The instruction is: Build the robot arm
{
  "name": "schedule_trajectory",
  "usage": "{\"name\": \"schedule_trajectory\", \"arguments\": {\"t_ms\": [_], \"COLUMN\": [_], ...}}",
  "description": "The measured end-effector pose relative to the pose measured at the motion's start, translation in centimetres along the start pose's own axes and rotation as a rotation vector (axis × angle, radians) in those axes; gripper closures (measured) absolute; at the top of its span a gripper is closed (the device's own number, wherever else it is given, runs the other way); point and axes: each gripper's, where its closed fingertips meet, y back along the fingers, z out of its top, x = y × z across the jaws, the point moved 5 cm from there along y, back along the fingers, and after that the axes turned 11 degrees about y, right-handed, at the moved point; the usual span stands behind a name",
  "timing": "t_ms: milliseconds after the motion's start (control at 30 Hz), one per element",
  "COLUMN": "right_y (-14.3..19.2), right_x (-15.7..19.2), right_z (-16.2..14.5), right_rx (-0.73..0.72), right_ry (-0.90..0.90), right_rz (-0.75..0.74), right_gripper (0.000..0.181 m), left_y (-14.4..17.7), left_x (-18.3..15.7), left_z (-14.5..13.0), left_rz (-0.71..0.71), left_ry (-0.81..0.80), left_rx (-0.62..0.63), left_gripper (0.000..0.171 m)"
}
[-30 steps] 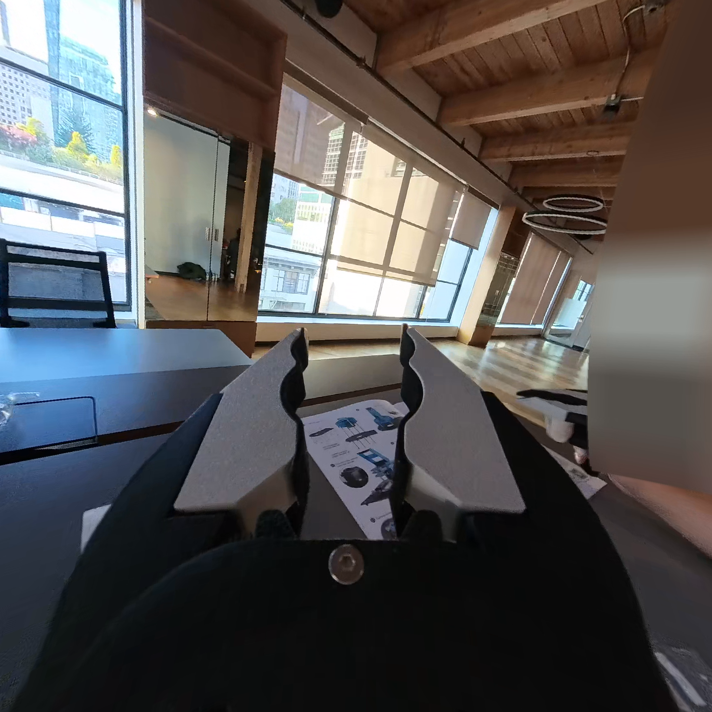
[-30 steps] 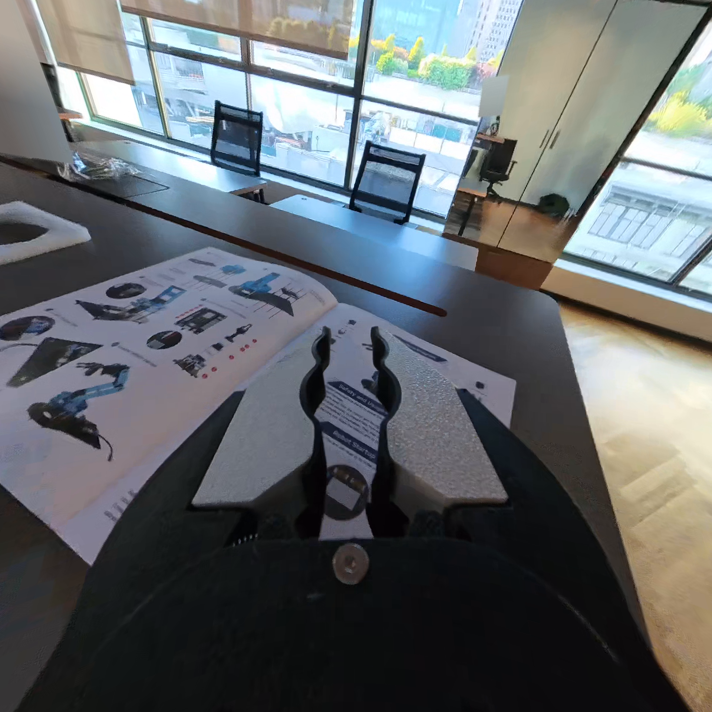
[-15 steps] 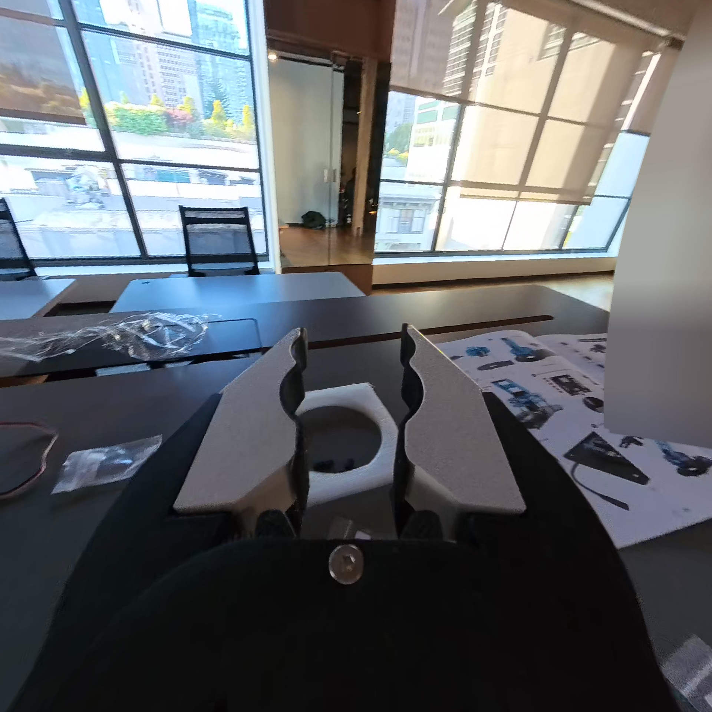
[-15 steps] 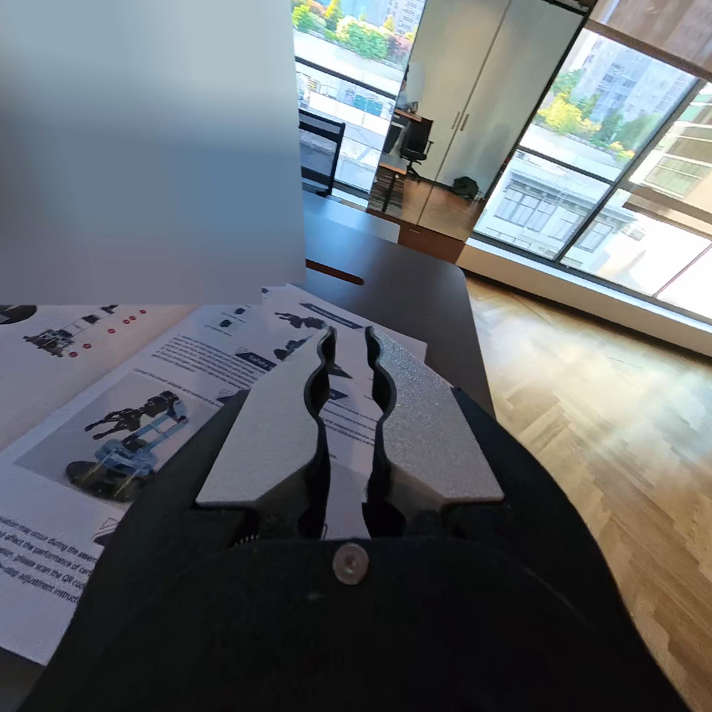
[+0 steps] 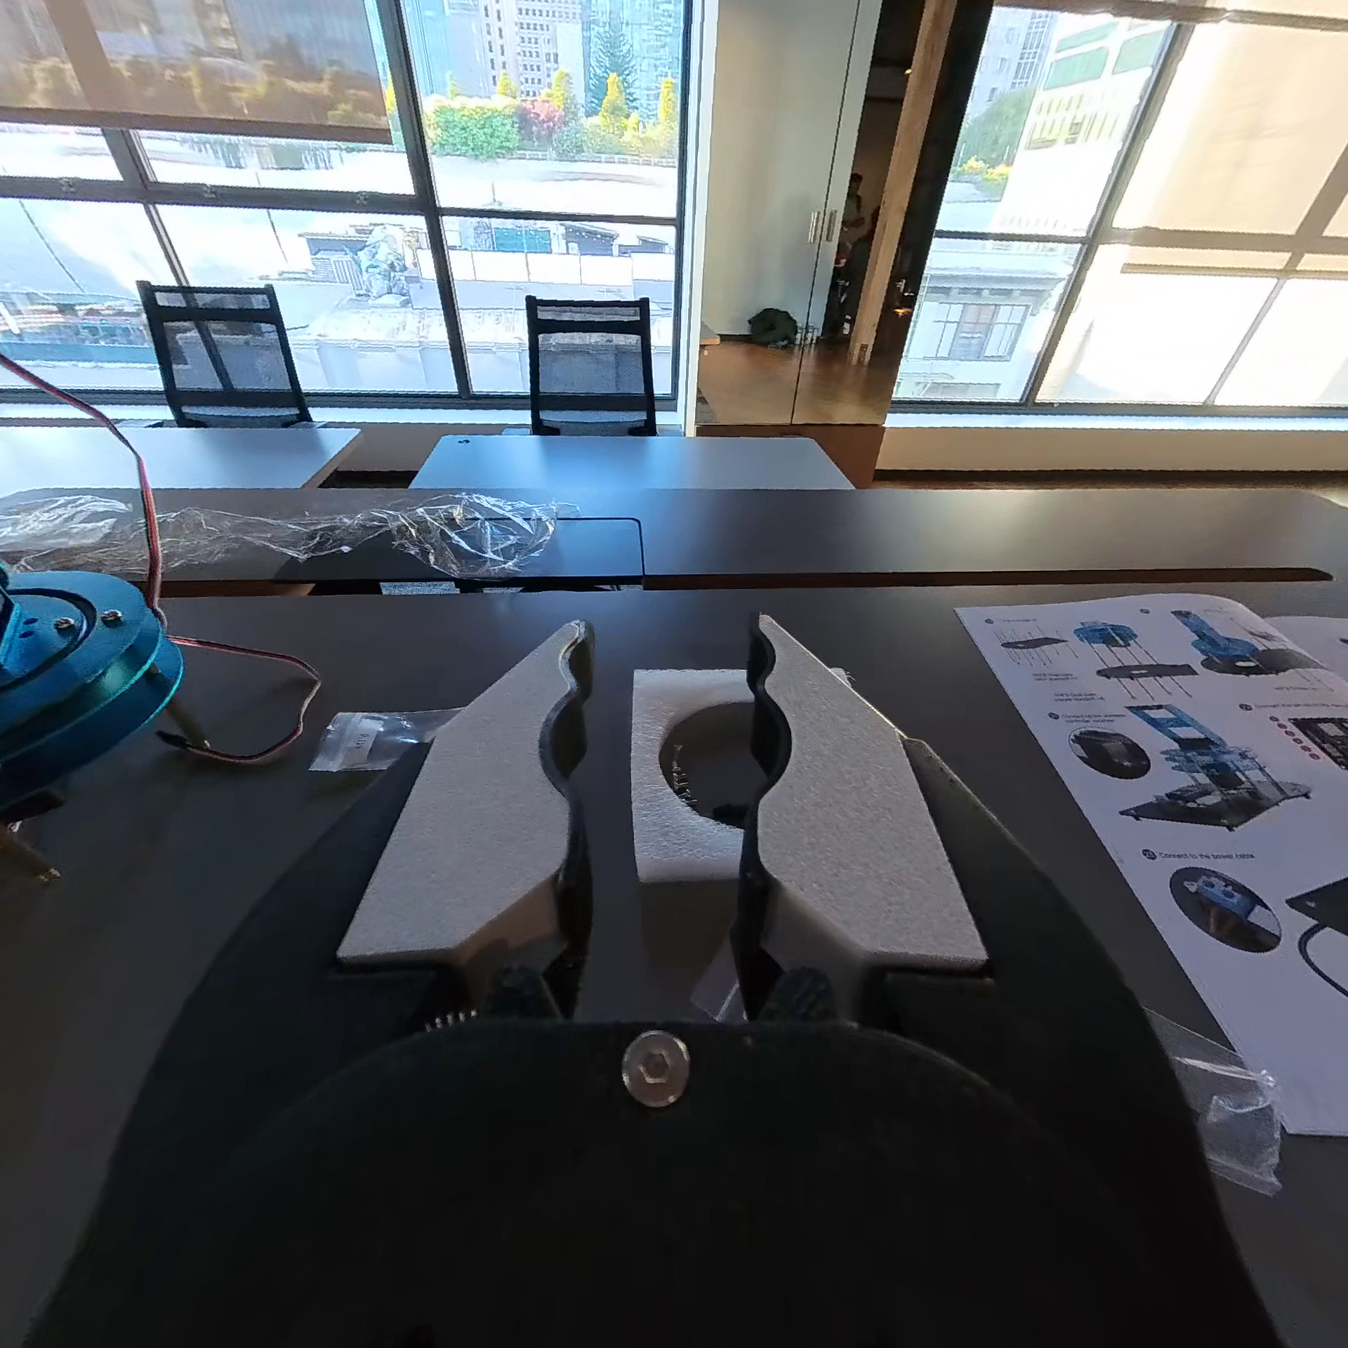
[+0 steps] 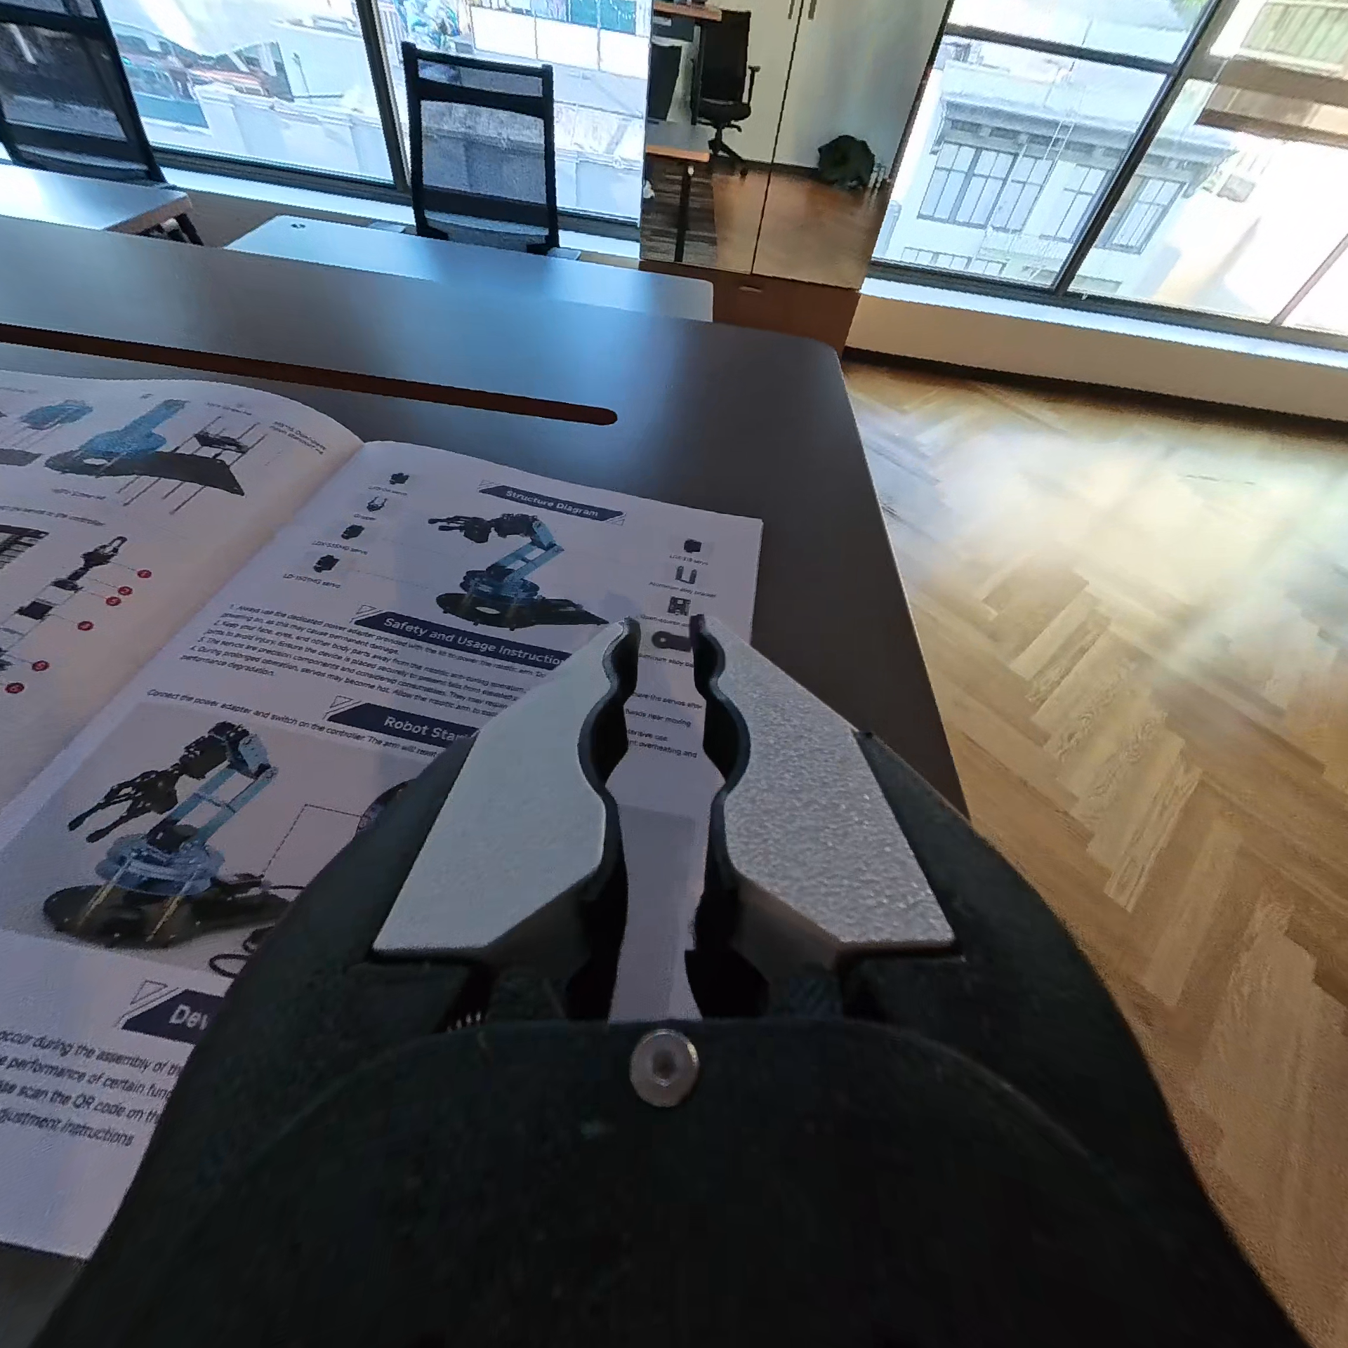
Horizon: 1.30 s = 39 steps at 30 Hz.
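Observation:
My left gripper [image 5: 667, 631] is open and empty above the dark table [image 5: 729, 627]. It points at a white foam block [image 5: 656, 802] with a round hole that holds small dark parts. A blue round robot base [image 5: 80, 656] with red and brown wires [image 5: 241, 744] stands at the left. My right gripper [image 6: 664, 629] is open with a narrow gap and empty. It hovers over the right page of an open printed manual [image 6: 292, 656], which also shows in the left wrist view [image 5: 1182, 766].
A small clear bag [image 5: 365, 737] lies left of the foam block, another clear bag [image 5: 1233, 1109] by the manual's near edge. Crumpled clear plastic [image 5: 467, 540] lies at the back. The table's right edge [image 6: 904, 605] drops to a wooden floor [image 6: 1130, 656]. Black chairs [image 5: 591, 365] stand by the windows. The left gripper's tips are roughly 60 centimeters from the right gripper's. The blue round robot base [image 5: 80, 656] lies around 20 centimeters away from my left fingertips.
The left view has swung left and down, from the windows and manual to the foam block and blue base. The right view has turned over the manual's right page. Both grippers kept their openings.

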Motion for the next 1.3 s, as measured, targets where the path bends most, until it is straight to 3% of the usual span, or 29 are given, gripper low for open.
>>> {"name": "schedule_trajectory", "arguments": {"t_ms": [567, 1300], "right_y": [-0.1, -0.4], "right_x": [0.6, 0.3], "right_z": [0.0, -0.5], "right_rx": [-0.030, 0.008], "right_ry": [-0.003, -0.011], "right_rz": [0.023, 0.024], "right_gripper": [0.169, 0.165], "left_y": [0.4, -0.2], "left_x": [-0.1, 1.6], "left_z": [0.2, -1.3], "left_rz": [0.022, 0.090], "left_ry": [0.015, 0.071], "left_rx": [-0.022, 0.094], "left_gripper": [0.135, 0.136]}}
